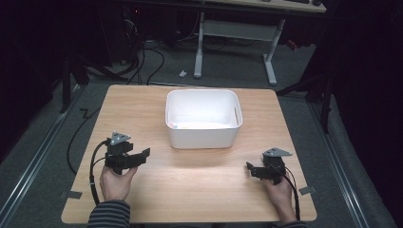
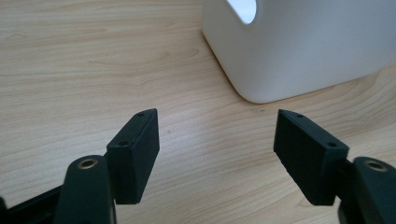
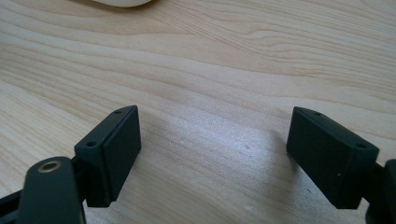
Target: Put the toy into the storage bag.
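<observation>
No writing readable on white bin [image 1: 203, 135]; contents blurry.

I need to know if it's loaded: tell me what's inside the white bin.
In the high view, the white bin shows a pale floor with small colourful bits at its near-left corner, too blurred to identify. The near wall hides the floor strip just behind it.

Light wooden table [image 1: 190, 190], white plastic tub [image 1: 202, 135] on its far middle, perhaps something pale inside

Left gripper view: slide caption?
Open left gripper over the wooden table, empty, facing a corner of the white bin.
</observation>
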Motion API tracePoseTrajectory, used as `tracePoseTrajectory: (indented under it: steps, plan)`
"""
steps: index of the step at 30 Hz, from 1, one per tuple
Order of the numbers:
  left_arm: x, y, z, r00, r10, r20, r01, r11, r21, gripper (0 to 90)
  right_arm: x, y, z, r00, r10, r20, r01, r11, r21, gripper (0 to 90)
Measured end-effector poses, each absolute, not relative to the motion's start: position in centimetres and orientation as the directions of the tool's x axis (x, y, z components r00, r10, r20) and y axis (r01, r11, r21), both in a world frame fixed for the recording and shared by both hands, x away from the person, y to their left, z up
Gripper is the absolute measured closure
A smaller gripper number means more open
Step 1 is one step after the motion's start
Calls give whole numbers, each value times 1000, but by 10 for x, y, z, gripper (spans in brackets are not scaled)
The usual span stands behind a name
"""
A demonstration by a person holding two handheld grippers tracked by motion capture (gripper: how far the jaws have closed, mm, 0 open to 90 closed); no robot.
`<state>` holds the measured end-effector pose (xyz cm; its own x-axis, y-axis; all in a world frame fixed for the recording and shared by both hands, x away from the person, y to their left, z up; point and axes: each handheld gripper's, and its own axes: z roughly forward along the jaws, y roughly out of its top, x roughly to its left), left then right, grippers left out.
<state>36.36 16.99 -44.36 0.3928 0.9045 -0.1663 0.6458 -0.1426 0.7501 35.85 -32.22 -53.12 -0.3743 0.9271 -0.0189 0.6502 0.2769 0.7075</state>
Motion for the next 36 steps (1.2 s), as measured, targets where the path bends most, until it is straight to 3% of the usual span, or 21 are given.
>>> tracePoseTrajectory:
  steps: [36]
  plan:
    - [375,163,-500,339,924,-176,718,-134,683,321,358,-322,-531,-375,927,-19,650,277,707,178]
